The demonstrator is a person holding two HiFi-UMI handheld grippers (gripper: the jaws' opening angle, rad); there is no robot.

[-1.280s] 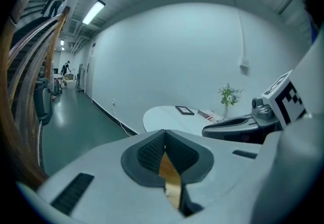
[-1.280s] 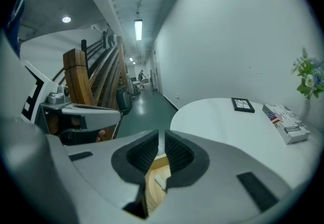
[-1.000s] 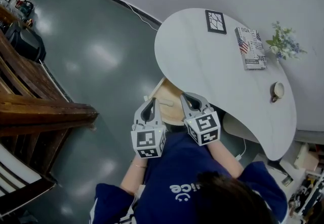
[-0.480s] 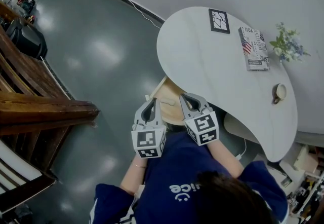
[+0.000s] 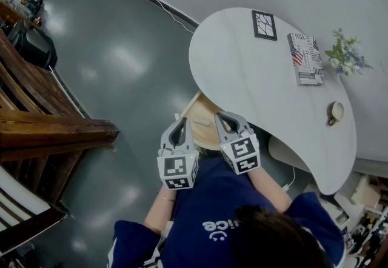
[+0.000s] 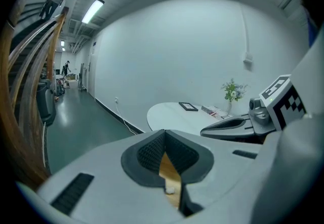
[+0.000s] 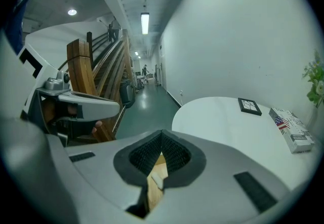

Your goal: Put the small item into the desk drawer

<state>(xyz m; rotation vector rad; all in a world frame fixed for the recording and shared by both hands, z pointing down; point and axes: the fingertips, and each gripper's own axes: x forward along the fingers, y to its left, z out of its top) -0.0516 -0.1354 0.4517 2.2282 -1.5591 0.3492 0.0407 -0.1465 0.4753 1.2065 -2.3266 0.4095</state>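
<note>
In the head view, a white rounded desk [image 5: 242, 73] stands by the wall. On it there are a black picture frame [image 5: 264, 25], a book [image 5: 305, 59], a small bunch of flowers [image 5: 345, 57] and a cup [image 5: 333, 112]. A wooden drawer [image 5: 193, 105] is pulled out from under the near edge of the desk and stands open. A small light item [image 5: 202, 120] seems to lie on its bottom, but it is very small here. The person, in a dark blue shirt [image 5: 212, 212], holds the left gripper [image 5: 180, 120] and the right gripper [image 5: 221, 115] side by side above the drawer, both pointing toward it. A wooden staircase [image 5: 36, 121] is at the left, on the grey-green floor [image 5: 121, 60].

In the left gripper view, the two dark ribbed pads meet at their tips and nothing is clamped between them. Through the narrow gap under the tips one sees the wood of the drawer, and the small white item lies on it, apart from the pads. The other gripper is seen at the right side, and the desk is behind.

In the right gripper view, the pads are also pressed together and hold nothing. Again the small white item shows through the gap, lying on the drawer bottom below the jaws.
</note>
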